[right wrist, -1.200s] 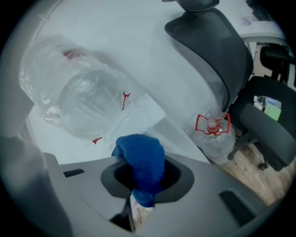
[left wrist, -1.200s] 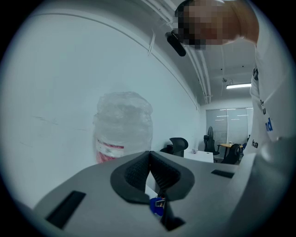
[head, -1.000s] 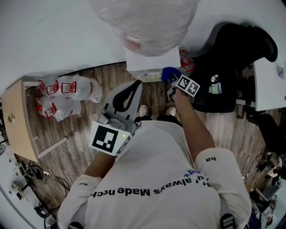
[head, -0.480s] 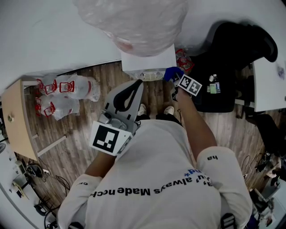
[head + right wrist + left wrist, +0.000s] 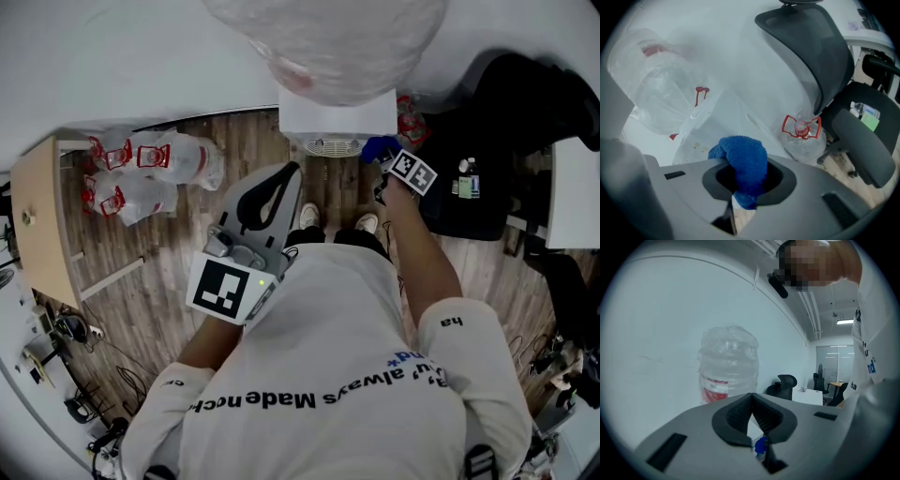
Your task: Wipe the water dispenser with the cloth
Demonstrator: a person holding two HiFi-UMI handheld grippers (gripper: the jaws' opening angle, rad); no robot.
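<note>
my right claw: jaws clamped on a crumpled blue terry cloth, which bulges up past them. right arm stretched forward, the cloth at the right front corner of the white boxy water dispenser, under its clear plastic-wrapped bottle. my left claw: jaws together, nothing between. left arm bent, held close to my chest, claw pointing towards the dispenser. black office chair: right of the dispenser.
</note>
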